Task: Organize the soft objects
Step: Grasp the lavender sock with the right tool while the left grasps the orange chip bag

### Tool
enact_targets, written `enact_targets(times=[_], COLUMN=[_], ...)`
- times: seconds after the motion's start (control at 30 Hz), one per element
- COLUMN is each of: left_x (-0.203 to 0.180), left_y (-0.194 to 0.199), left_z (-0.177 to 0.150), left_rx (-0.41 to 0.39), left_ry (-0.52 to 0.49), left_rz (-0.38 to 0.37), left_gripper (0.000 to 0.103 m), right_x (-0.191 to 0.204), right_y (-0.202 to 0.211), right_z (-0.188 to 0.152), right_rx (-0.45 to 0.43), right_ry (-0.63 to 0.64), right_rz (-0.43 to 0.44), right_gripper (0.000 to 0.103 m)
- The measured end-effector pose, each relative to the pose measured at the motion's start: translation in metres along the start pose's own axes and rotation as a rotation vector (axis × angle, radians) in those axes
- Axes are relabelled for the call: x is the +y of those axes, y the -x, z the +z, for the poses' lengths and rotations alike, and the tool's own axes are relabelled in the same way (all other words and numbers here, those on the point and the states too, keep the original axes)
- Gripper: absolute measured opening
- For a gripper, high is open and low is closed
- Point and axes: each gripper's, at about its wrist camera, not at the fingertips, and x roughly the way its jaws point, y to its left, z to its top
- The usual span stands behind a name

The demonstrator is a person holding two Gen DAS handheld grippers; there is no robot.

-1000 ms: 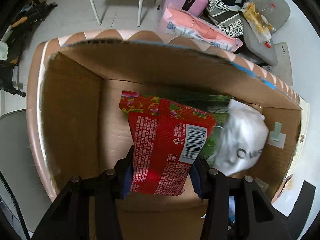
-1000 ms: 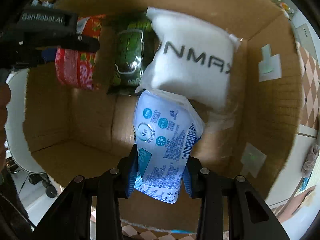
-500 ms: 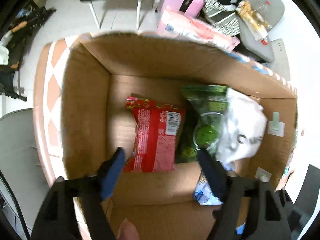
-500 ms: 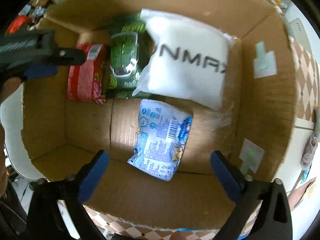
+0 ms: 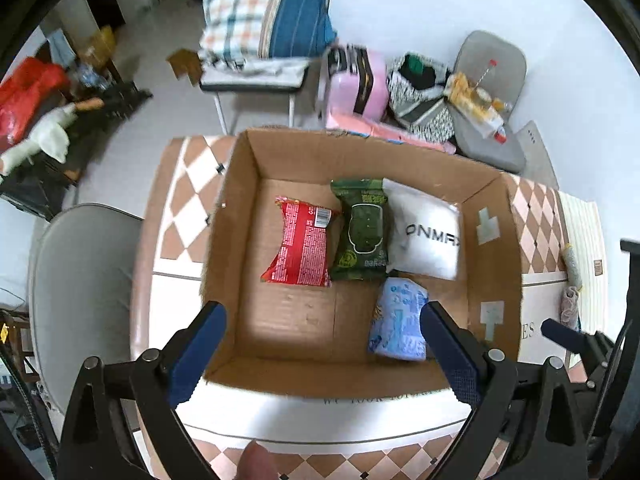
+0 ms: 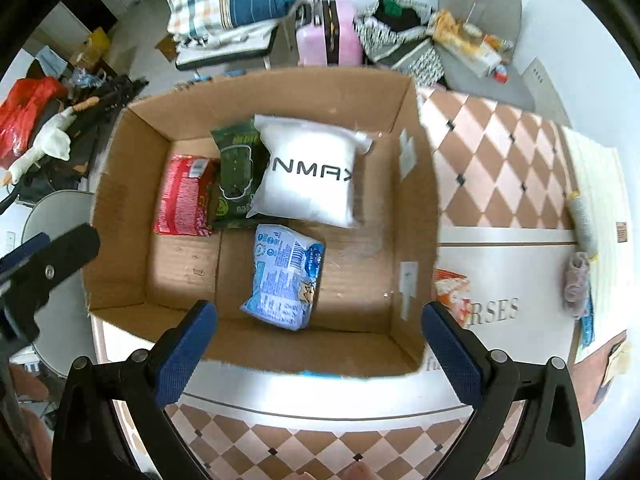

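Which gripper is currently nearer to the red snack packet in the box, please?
Left. The left gripper hangs open just above the box's near-left side, close to the red packet; the right gripper is beyond the blue packet.

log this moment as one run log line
left gripper: open, empty | right gripper: open, empty | cardboard box: red packet, green packet, white pouch, blue packet

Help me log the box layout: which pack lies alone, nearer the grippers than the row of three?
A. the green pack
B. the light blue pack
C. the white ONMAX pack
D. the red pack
B: the light blue pack lies by itself on the cardboard box floor, while the red pack, green pack and white ONMAX pack line the far side.
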Motion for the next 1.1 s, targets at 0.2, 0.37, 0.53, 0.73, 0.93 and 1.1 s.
enact_targets(times=[0.2, 0.37, 0.53, 0.73, 0.93, 1.1], left_x=[-0.01, -0.018, -0.042, -0.101, -0.179, -0.252], left_y=[0.037, 0.06, 0.086, 0.1, 0.072, -0.022], left_z=[-0.02, -0.031, -0.042, -0.043, -0.042, -0.053], left_rx=[-0.084, -0.133, -0.269, -0.376, -0.255, 0.064], left_ry=[-0.021, -0.026, -0.065, -0.199, -0.212, -0.162], left_rz=[0.032, 0.042, 0.075, 0.161, -0.041, -0.155], left_gripper=[0.099, 0.099, 0.101, 0.103, 0.103, 0.103], right_x=[-0.004, -0.008, -0.017, -0.066, -0.177, -0.28], right_y=[0.035, 0.06, 0.084, 0.09, 0.075, 0.047], right_z=[-0.026, -0.04, -0.051, -0.054, -0.057, -0.062], right_rx=[-0.074, -0.115, -0.253, -0.258, -0.173, -0.074], right_ry=[0.026, 0.032, 0.034, -0.027, -0.157, -0.212], right_rz=[0.007, 0.054, 0.082, 0.105, 0.045, -0.063], right_gripper=[0.103, 0.103, 0.103, 0.103, 0.103, 0.103])
